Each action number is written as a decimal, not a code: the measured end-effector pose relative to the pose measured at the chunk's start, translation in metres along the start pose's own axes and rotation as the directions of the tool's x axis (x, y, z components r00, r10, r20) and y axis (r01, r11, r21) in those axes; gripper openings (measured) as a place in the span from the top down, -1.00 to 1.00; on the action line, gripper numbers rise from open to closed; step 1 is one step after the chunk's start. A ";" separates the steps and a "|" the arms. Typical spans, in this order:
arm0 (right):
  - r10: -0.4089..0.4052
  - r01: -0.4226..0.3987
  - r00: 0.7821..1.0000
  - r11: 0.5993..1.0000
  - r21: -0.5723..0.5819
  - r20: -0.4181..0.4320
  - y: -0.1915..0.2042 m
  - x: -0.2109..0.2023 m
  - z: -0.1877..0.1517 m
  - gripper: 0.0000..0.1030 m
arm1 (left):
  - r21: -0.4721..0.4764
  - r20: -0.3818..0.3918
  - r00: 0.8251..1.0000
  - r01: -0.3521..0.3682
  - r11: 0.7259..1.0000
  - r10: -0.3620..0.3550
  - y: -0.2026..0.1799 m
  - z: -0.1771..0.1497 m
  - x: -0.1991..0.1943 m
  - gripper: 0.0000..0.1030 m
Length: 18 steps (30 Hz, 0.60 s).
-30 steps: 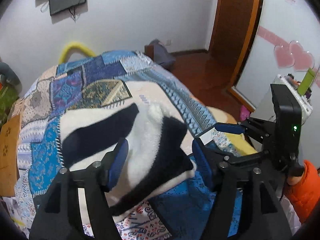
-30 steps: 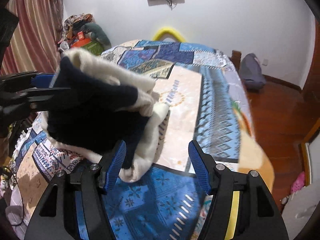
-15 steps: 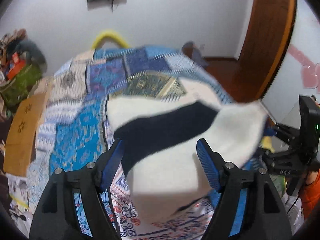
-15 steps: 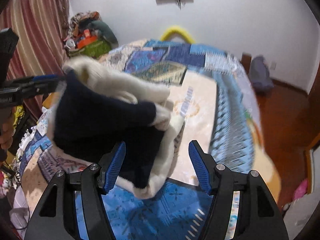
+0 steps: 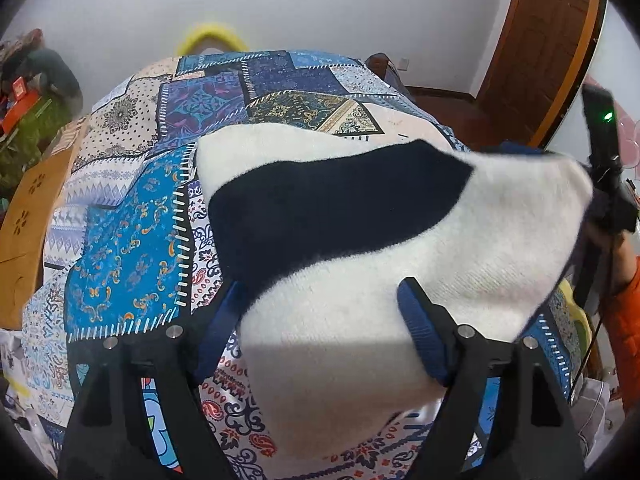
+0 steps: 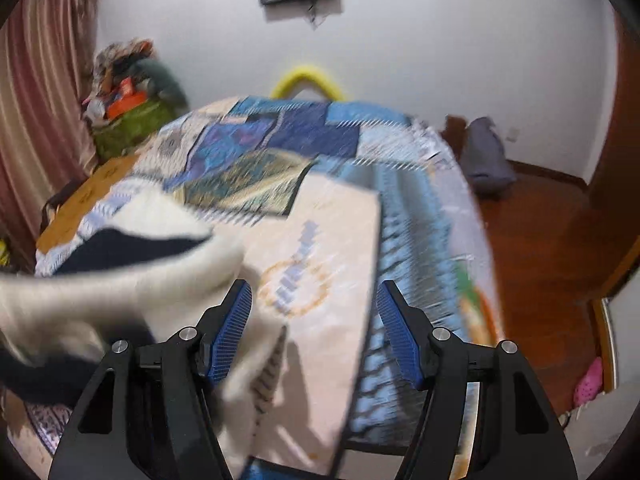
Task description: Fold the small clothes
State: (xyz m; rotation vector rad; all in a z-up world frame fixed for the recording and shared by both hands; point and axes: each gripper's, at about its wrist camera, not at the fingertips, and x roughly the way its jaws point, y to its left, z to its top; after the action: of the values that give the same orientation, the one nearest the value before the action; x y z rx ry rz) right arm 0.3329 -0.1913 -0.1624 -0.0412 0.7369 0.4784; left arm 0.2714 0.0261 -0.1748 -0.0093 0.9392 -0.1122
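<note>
A small white knit garment with a broad navy stripe (image 5: 360, 248) is spread over the patchwork bedspread (image 5: 120, 248). My left gripper (image 5: 316, 340) is open, its blue pads either side of the garment's near part. In the right wrist view, which is blurred, the garment (image 6: 132, 280) lies at the left, its edge beside the left pad. My right gripper (image 6: 314, 332) is open and holds nothing. The right gripper's body (image 5: 604, 168) shows at the garment's right edge in the left wrist view.
A yellow hoop (image 5: 208, 36) stands at the bed's far end. A brown cardboard piece (image 5: 28, 216) lies at the bed's left edge. A pile of clutter (image 6: 128, 96) sits far left. A wooden door (image 5: 548, 40) and wood floor (image 6: 552, 232) are to the right.
The garment has been spread wider and lowered from a bunched, lifted state toward the bed. My right gripper has moved right, away from the garment.
</note>
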 end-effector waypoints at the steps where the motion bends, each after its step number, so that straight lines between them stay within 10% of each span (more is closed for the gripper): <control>1: 0.003 -0.003 1.000 1.000 0.010 0.010 -0.004 -0.009 0.002 -0.19 | 0.003 0.004 1.000 0.001 1.000 -0.001 -0.003 0.001 0.000 -0.54; 11: 0.166 -0.163 0.986 0.983 -0.090 0.029 0.040 -0.072 0.015 -0.19 | 0.061 0.045 0.998 -0.050 0.997 0.047 -0.026 -0.001 -0.008 -0.56; 18: 0.222 -0.222 0.975 0.966 -0.131 -0.010 0.084 -0.045 0.005 -0.18 | 0.053 0.098 0.993 -0.075 0.996 0.070 -0.007 0.002 -0.037 -0.56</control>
State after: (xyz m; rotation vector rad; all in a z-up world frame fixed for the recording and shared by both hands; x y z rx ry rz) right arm 0.2713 -0.1338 -0.1179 -0.0813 0.7081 0.7409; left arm 0.2505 0.0227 -0.1436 0.0713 0.8385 -0.0708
